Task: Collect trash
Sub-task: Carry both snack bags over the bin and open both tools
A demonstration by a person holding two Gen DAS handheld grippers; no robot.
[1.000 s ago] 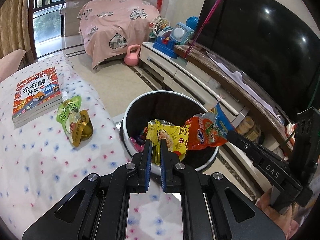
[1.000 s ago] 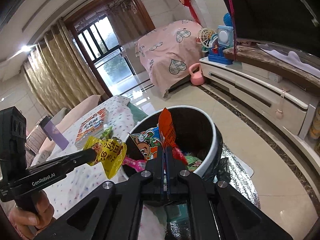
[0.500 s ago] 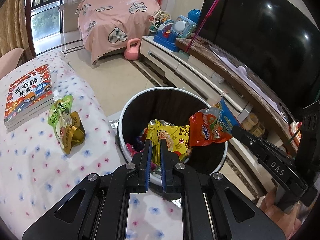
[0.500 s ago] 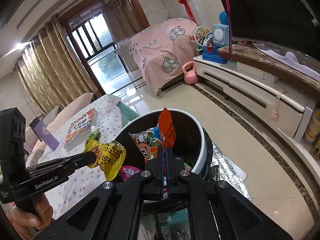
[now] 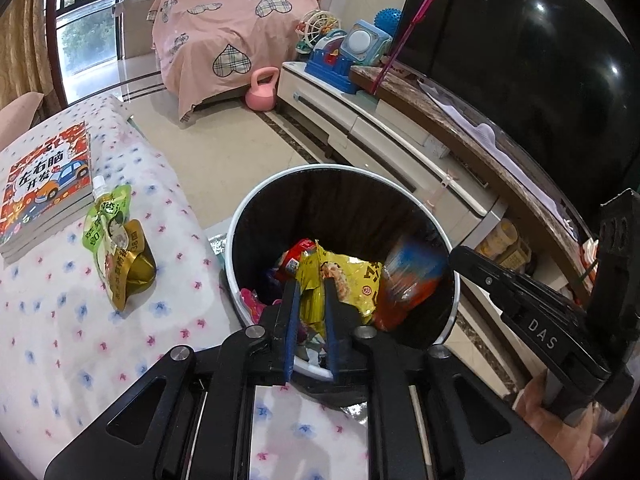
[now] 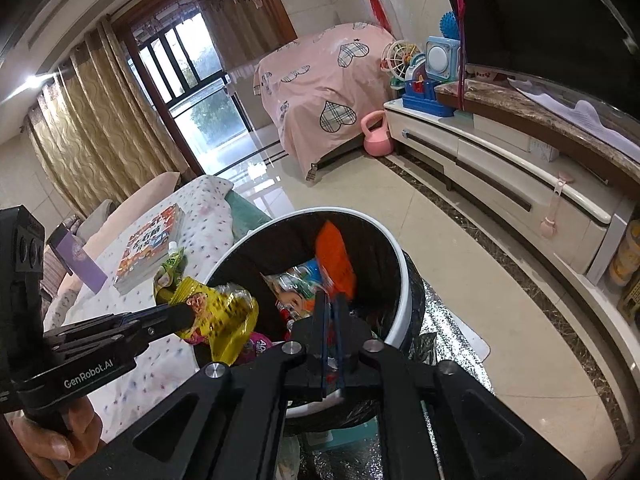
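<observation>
L gripper is hanging over the bin w/ a yellow wrapper between its blue pads. The jaws have just been opening. There's a narrow gap now, and the pads aren't looking like they're pressing the film, so it's prob sitting loose and about to drop.

R gripper is reaching over the bin too. Its jaws are nearly together, pinching the bottom edge of an orange wrapper that's sticking up past the tips. That wrapper is showing blurred in the L view, so I'm only judging the pinch from the R view.

The bin is standing on the floor right beside the flowered cover and already holding other wrappers.

More trash is waiting on the cover: a green pouch w/ a gold wrapper touching it, both just beside the book.

Handling, as a guess:
- The wrappers are looking light, thin and crinkly, w/ slick foil, so they may cling to a pad or drift instead of falling straight.
- I'd be taking a flat sealed edge or corner, not the puffy middle.
- The pouch is prob stiffer at the spout, so the neck or top seam is looking like the best hold.
</observation>
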